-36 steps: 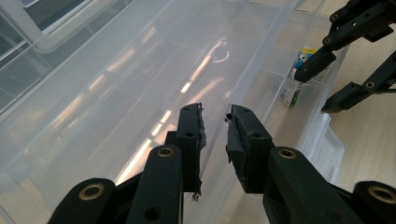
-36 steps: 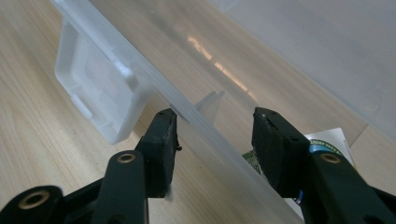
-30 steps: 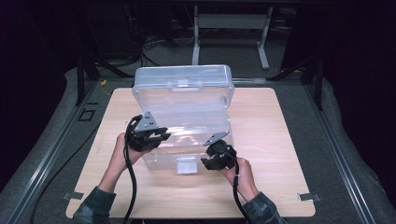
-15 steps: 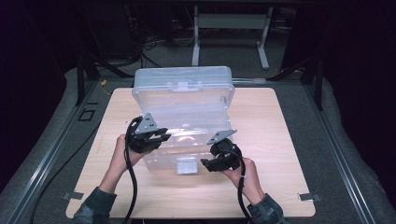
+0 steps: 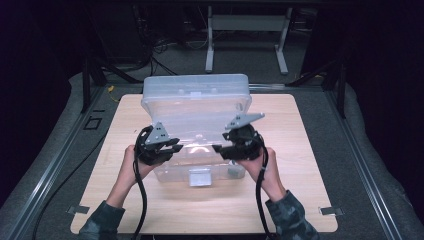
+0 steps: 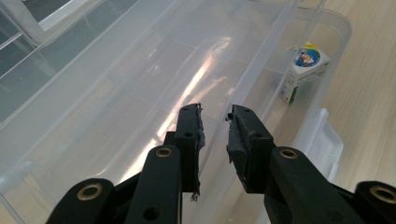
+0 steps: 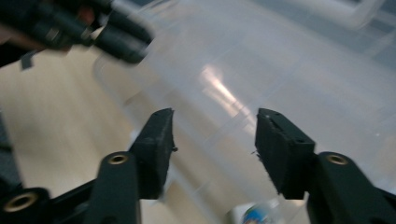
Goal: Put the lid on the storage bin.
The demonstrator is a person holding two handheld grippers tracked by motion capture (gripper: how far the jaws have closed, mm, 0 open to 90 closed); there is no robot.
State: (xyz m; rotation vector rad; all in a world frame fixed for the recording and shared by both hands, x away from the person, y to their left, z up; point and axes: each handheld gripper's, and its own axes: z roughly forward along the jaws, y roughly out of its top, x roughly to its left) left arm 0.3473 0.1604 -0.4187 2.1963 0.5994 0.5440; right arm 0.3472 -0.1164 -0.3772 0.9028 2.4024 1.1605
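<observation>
A: Any writing legible? How many things?
B: None readable. One clear plastic storage box (image 5: pixel 197 120) is sitting on the bench (image 5: pixel 300 150), holding one small carton (image 6: pixel 303 70) with a blue round label.
A: Grippers?
B: The left hand-held gripper (image 6: pixel 215 116) is clamping the box's lid edge; the right hand-held gripper (image 7: pixel 212 140), jaws just closing, is gaping with nothing pressed.

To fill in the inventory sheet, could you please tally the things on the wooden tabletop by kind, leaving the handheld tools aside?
Clear plastic box: 1
Clear plastic lid: 1
Small printed carton inside the box: 1
Total: 3
</observation>
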